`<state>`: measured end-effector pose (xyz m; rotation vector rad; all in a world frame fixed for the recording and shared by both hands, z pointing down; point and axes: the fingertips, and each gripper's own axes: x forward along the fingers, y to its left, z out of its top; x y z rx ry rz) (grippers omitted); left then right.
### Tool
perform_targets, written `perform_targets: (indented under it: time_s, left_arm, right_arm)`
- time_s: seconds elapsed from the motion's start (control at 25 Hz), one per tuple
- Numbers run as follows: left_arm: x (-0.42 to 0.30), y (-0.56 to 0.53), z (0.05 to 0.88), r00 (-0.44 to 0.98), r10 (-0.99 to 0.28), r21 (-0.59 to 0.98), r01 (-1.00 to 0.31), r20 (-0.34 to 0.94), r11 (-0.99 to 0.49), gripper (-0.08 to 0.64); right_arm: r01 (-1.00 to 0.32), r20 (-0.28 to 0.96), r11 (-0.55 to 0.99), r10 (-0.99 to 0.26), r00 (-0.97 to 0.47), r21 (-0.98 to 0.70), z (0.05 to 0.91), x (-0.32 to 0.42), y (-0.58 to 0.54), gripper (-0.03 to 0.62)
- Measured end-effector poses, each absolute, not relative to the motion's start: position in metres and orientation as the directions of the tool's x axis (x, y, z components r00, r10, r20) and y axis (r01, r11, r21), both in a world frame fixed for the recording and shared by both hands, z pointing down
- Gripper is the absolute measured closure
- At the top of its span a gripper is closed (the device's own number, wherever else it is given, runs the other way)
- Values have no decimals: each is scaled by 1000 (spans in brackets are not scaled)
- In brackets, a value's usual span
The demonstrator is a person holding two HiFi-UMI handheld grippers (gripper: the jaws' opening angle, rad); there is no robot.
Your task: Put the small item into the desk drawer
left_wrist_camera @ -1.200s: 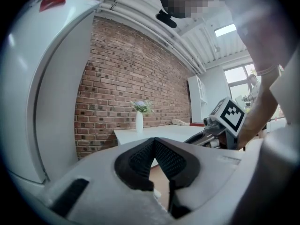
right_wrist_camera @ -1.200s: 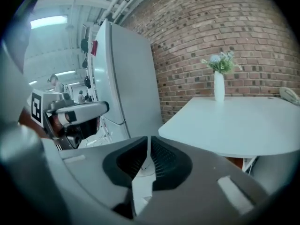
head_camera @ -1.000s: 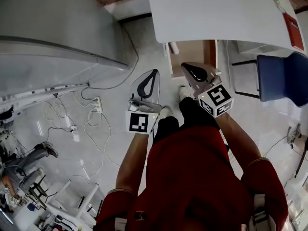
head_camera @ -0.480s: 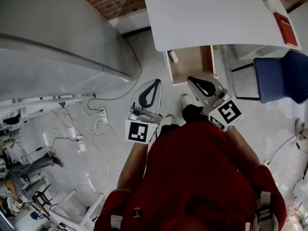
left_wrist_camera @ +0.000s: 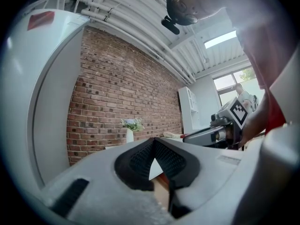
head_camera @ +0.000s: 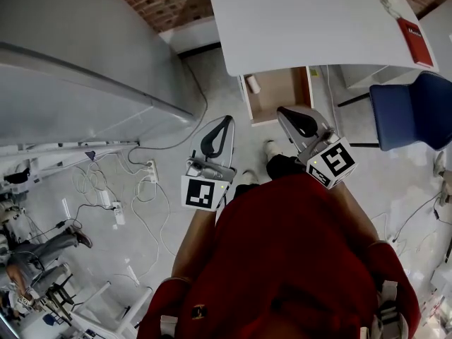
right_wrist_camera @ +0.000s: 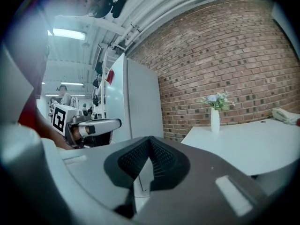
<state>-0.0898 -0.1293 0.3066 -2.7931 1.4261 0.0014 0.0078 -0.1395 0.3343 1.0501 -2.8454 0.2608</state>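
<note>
The white desk [head_camera: 311,20] has its wooden drawer [head_camera: 282,94] pulled open. A small white item [head_camera: 253,83] lies at the drawer's left side. My left gripper [head_camera: 224,122] is held level, to the left of the drawer front, with its jaws shut and nothing between them. My right gripper [head_camera: 286,111] hangs just over the drawer's front edge, also shut and empty. In the left gripper view the black pads [left_wrist_camera: 140,161] meet at the tip. The right gripper view shows its pads [right_wrist_camera: 161,161] closed the same way, with the desk top [right_wrist_camera: 243,144] beyond.
A big white cabinet [head_camera: 78,62] stands at the left. A blue chair [head_camera: 413,111] stands at the right of the desk. A red book [head_camera: 413,34] lies on the desk, and a vase of flowers [right_wrist_camera: 214,116] stands on it. Cables and power strips [head_camera: 113,203] lie on the floor.
Both grippers have risen a little, mostly in the first half second. The head view has pulled back and shows more of the desk and brick wall. Both stay shut.
</note>
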Motion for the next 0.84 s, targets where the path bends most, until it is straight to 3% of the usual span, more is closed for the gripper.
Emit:
perform_targets:
  time_s: [0.84]
  left_arm:
    - [-100,-126,308,585,-811,-8,-811,-5,-585,555]
  right_arm:
    - [-639,166,761,-619,-767,-114,336,-4,-134,581]
